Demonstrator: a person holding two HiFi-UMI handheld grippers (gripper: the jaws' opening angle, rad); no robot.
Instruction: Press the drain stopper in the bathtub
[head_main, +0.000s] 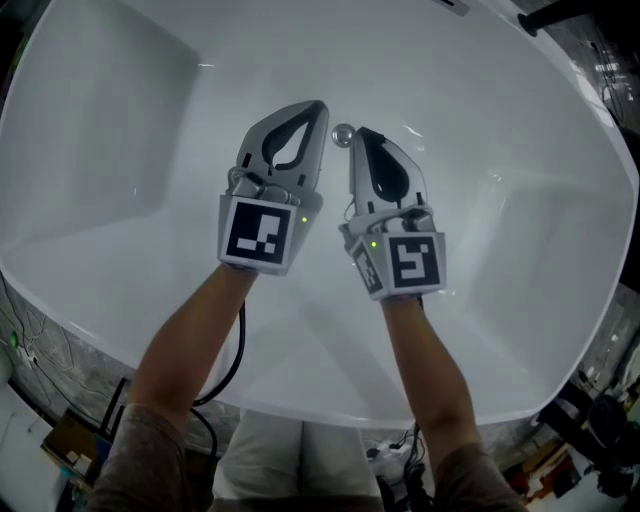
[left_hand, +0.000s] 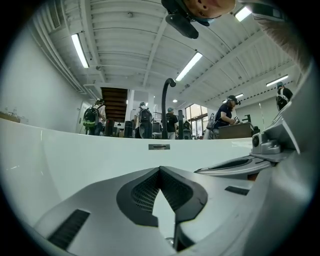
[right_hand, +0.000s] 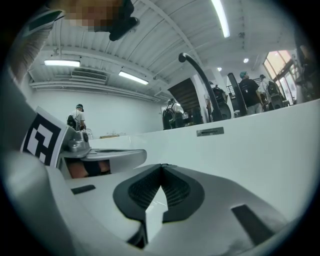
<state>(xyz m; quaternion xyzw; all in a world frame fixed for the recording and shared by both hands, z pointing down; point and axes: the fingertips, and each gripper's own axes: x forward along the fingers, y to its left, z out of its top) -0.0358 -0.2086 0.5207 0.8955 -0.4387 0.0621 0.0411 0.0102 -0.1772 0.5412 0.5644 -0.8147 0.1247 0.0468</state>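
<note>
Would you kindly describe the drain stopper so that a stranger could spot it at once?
Look into the white bathtub. On its floor, between the tips of the left tool and the right tool, sits the drain stopper. It is the only small, round, shiny metal thing on that white surface.

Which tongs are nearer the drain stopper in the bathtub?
Right. The right tongs end just right of the drain stopper, close beside it; the left tongs reach slightly past it on its left.
</note>
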